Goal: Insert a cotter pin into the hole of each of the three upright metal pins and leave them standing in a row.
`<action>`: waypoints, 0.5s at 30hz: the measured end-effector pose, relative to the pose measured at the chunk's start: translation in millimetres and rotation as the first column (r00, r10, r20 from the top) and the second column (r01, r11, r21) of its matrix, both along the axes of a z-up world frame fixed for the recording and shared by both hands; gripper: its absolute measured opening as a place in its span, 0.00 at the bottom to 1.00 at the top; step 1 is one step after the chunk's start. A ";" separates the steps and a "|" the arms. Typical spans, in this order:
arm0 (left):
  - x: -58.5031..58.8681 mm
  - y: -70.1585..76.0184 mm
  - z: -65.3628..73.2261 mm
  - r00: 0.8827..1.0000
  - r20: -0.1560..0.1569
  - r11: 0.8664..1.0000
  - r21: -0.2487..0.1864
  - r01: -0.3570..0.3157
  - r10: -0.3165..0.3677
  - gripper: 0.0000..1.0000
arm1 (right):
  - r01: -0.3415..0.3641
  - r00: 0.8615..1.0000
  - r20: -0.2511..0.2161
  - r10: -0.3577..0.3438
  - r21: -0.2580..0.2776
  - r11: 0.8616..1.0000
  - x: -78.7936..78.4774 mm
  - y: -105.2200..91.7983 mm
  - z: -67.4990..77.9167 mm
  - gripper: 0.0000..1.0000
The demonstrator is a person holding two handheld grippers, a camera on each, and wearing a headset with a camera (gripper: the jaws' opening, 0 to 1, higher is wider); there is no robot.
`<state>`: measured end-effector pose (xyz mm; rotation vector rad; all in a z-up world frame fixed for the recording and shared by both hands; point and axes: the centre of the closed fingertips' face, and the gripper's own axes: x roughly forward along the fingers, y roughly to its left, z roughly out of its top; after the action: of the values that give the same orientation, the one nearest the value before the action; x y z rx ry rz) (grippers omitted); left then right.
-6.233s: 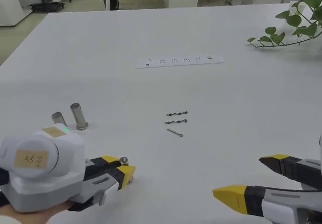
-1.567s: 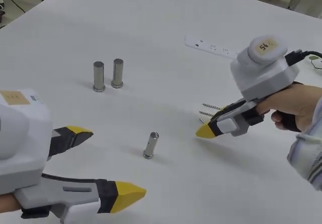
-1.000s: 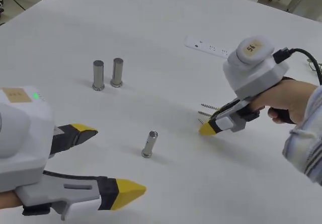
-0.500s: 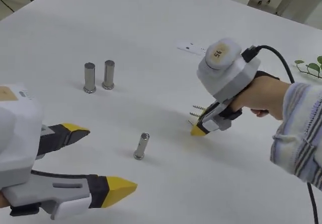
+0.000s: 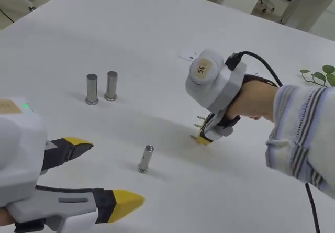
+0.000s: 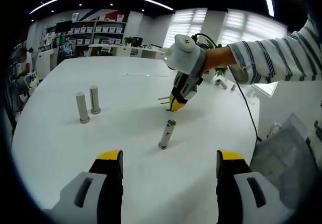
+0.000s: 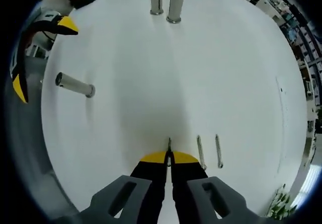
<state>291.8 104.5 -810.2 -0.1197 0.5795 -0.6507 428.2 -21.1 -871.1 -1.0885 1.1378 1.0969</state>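
Note:
Two upright metal pins (image 5: 91, 89) (image 5: 111, 85) stand side by side at the far left. A third pin (image 5: 145, 158) stands alone nearer me; it is also in the left gripper view (image 6: 166, 134) and the right gripper view (image 7: 74, 84). My right gripper (image 5: 203, 139) points steeply down at the table, shut on a cotter pin (image 7: 169, 146) whose end pokes out between the yellow tips. Two more cotter pins (image 7: 200, 151) (image 7: 218, 151) lie just beside it. My left gripper (image 5: 102, 173) hovers open at the near left with nothing between its jaws.
A white power strip (image 5: 186, 55) lies behind the right gripper on the white table (image 5: 157, 29). A plant sprig (image 5: 319, 76) reaches in at the right edge. A black cable (image 5: 261, 65) runs from the right gripper over the person's striped sleeve (image 5: 303, 133).
The right gripper has tipped down onto the cotter pins and now pinches one. The left gripper, which held the third pin six seconds ago, stays open and back from it.

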 end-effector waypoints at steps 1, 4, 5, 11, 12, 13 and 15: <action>-0.8 -0.5 0.1 1.000 0.000 1.000 -0.001 0.003 -0.003 0.75 | -0.018 1.000 -0.005 0.018 -0.008 1.000 -0.3 -0.2 0.1 0.04; -2.1 -1.5 -0.6 1.000 -0.002 1.000 0.001 0.006 -0.006 0.75 | -0.097 0.995 0.006 0.097 -0.041 0.994 -0.8 0.2 0.5 0.03; -2.5 -1.9 -0.8 1.000 -0.003 1.000 0.000 0.007 -0.007 0.75 | -0.112 0.994 0.009 0.112 -0.047 0.993 -0.6 -0.1 -0.1 0.03; -4.1 -4.3 -0.2 1.000 -0.009 1.000 -0.006 0.013 -0.013 0.74 | -0.124 0.992 0.008 0.125 -0.041 0.991 3.0 -2.0 -2.3 0.03; -4.3 -4.7 0.3 1.000 -0.009 1.000 -0.004 0.015 -0.015 0.74 | -0.122 0.992 0.009 0.122 -0.031 0.992 2.6 -2.6 -2.5 0.03; -4.5 -5.0 0.9 1.000 -0.008 1.000 -0.002 0.016 -0.016 0.74 | -0.110 0.994 0.011 0.110 -0.017 0.994 3.2 -2.2 -2.6 0.02; -5.1 -5.7 2.7 1.000 -0.004 1.000 -0.001 0.017 -0.017 0.74 | -0.087 0.996 0.016 0.086 0.007 0.996 3.9 -2.3 -2.3 0.02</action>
<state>286.6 98.7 -807.5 -0.1170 0.5843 -0.6673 432.1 -23.4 -873.4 -1.1473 1.0817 1.1574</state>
